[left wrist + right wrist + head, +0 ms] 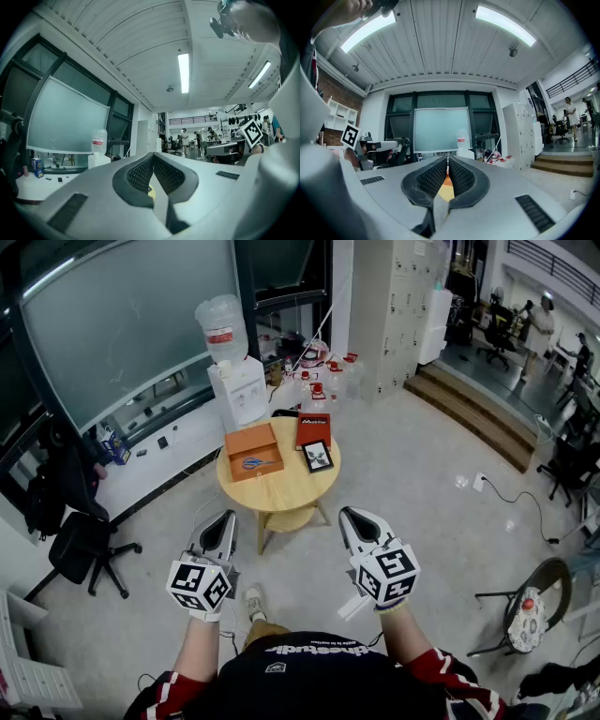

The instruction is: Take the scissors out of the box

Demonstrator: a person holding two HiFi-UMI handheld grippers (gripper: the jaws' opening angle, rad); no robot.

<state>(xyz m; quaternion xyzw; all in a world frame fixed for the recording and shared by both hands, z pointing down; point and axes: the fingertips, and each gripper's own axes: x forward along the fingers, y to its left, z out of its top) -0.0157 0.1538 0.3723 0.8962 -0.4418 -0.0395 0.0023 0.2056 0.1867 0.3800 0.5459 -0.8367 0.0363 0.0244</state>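
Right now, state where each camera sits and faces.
Head view: on the person's head, looking down at the table and box; left gripper, right gripper and forearms show.
Left gripper view: on the left gripper, facing level past its closed jaws.
Right gripper view: on the right gripper, level, jaws closed.
Shared: both gripper views show the water dispenser.

Bright, even light from ceiling tubes (183,71), with fisheye bending and dark vignetted corners

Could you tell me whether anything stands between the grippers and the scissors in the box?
Nothing visible does. The scissors lie uncovered in the open box on the table, and only floor lies between it and the left gripper and right gripper.
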